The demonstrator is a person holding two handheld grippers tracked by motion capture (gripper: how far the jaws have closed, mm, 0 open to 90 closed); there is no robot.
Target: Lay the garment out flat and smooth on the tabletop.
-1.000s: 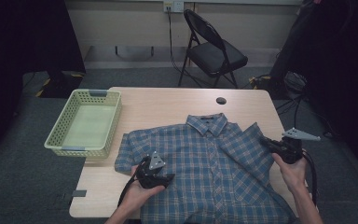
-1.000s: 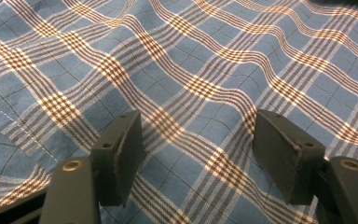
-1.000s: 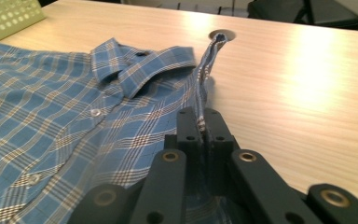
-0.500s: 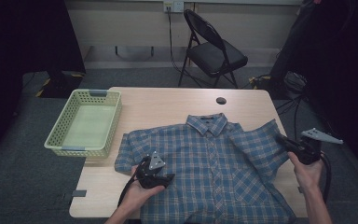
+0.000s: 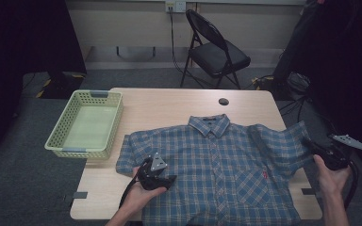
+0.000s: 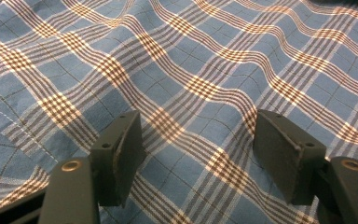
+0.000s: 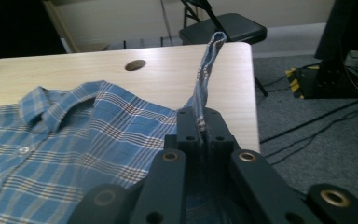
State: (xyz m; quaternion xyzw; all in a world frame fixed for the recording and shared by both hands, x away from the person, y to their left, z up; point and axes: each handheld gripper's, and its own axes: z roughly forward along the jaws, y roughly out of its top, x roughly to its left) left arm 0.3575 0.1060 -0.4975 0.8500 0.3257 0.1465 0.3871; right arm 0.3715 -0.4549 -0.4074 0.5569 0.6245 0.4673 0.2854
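A blue plaid short-sleeved shirt point(image 5: 221, 165) lies spread, front up, on the wooden table point(image 5: 169, 106). My left gripper point(image 5: 156, 175) rests on the shirt's left front near the sleeve, jaws open with flat cloth point(image 6: 200, 88) between and beneath them. My right gripper point(image 5: 311, 145) is at the table's right edge, shut on the hem of the shirt's right sleeve point(image 7: 205, 70), which stands up in a thin fold from between the pads point(image 7: 186, 128). The sleeve point(image 5: 283, 141) is drawn out to the right.
A pale green plastic basket point(image 5: 87, 123) sits at the table's left edge, with nothing in it. A round cable hole point(image 5: 223, 101) is in the tabletop behind the collar. A black folding chair point(image 5: 214, 52) stands beyond the table. Cables lie on the floor at right.
My right gripper has moved rightward, out past the table's edge, pulling the sleeve out straight with it. The left gripper has stayed where it was.
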